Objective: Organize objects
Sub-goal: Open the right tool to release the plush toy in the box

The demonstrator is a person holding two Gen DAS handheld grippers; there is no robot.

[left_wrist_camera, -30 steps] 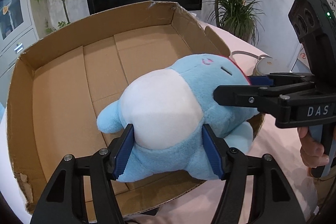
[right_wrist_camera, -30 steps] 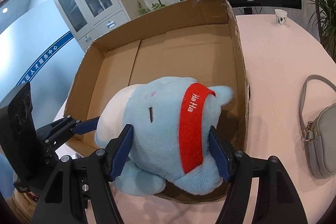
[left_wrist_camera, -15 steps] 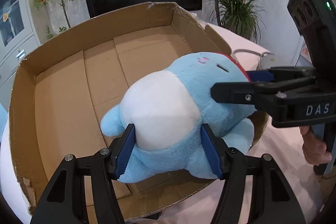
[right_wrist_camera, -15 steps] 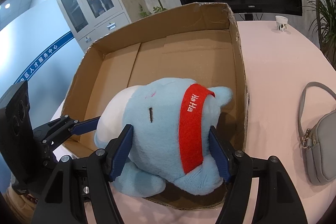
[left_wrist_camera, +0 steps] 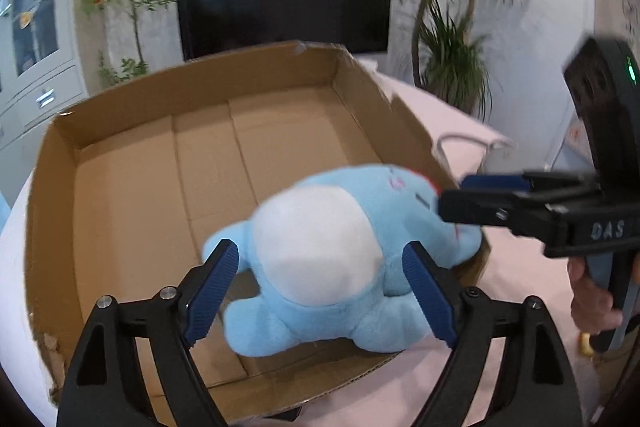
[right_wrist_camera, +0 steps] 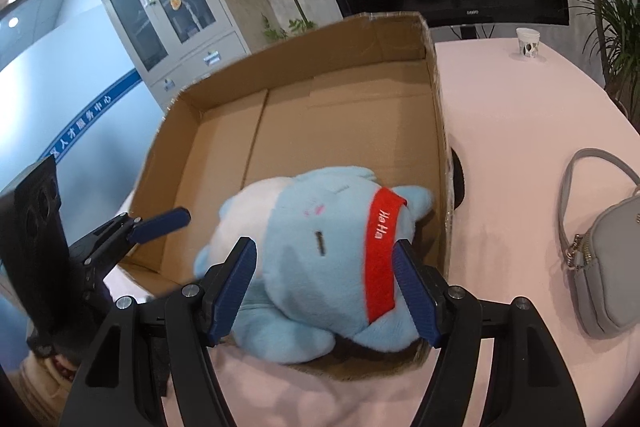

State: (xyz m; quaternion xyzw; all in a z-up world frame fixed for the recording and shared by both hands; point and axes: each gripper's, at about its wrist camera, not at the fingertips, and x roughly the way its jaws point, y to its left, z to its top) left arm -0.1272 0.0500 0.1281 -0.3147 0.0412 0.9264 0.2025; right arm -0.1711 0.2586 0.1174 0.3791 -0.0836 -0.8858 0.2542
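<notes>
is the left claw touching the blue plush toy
Apart. The left wrist view shows the left claw opening, with gaps between both blue pads and the blue plush toy that sits between them.

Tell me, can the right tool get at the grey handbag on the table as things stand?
Probably not yet: the right tool is clamped on the blue plush in the cardboard box. The handbag lies unobstructed on its right.

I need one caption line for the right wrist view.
Right hand-held gripper grips a blue plush toy at the near edge of a cardboard box.
</notes>
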